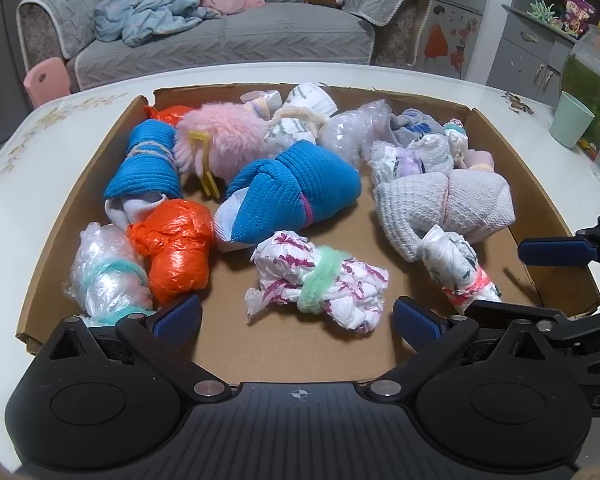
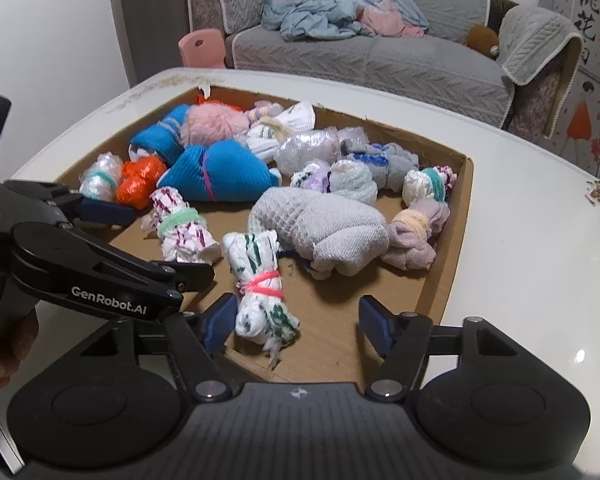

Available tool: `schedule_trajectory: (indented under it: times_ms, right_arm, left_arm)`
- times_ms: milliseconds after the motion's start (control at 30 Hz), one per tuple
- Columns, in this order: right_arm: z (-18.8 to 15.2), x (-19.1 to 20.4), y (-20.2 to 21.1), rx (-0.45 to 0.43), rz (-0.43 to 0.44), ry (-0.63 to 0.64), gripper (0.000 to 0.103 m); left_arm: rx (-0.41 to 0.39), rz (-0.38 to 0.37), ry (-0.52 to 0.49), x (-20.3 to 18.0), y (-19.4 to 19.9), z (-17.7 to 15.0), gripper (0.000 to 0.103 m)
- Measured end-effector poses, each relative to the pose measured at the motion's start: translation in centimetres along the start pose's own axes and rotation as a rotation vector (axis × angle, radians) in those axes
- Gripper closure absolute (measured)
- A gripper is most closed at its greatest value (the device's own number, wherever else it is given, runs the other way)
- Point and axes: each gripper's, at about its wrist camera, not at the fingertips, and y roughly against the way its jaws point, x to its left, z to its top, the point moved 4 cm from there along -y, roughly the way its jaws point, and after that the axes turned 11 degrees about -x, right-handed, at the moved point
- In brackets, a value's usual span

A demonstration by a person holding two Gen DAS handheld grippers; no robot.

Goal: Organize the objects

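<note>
Both claws, left claw (image 1: pixel 296 318) and right claw (image 2: pixel 296 322), stood released over the cardboard tray (image 1: pixel 540 184); sorting seemingly paused between bundles, next needing a fresh grasp.

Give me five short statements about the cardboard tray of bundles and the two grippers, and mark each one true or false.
1. The white and magenta bundle is tied with a green band. True.
2. The left gripper is shut on the orange plastic bundle. False: its jaws stand wide open and hold nothing.
3. All the bundles lie in a cardboard tray. True.
4. The right gripper is clamped shut with nothing near it. False: it is open, with the pink-banded white bundle between its fingers.
5. The sofa behind the table is bare. False: crumpled blue and pink cloth lies on it.
</note>
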Motion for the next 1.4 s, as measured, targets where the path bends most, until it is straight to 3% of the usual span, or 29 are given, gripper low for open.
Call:
schedule_trajectory:
  times_ms: [467, 733, 833, 1400]
  right_arm:
    - [-0.2, 0.2, 1.7, -0.066, -0.034, -0.066, 0.016]
    - [-0.2, 0.4, 2.6, -0.101, -0.071, -0.107, 0.012]
    - [-0.2, 0.6, 3.5, -0.124, -0.096, -0.110, 0.003]
    - [1.1, 1.7, 5.9, -0.213, -0.131, -0.211, 0.001]
  left_arm:
    - [-0.041, -0.021, -0.004, 0.3, 0.0, -0.3, 0.001]
    - [-0.044, -0.050, -0.018, 0.5, 0.1, -0.3, 0.001]
    - [-0.040, -0.043, -0.018, 0.8, 0.5, -0.4, 0.001]
    - [-0.148, 0.049, 0.001, 2.3, 8.8, 0.2, 0.001]
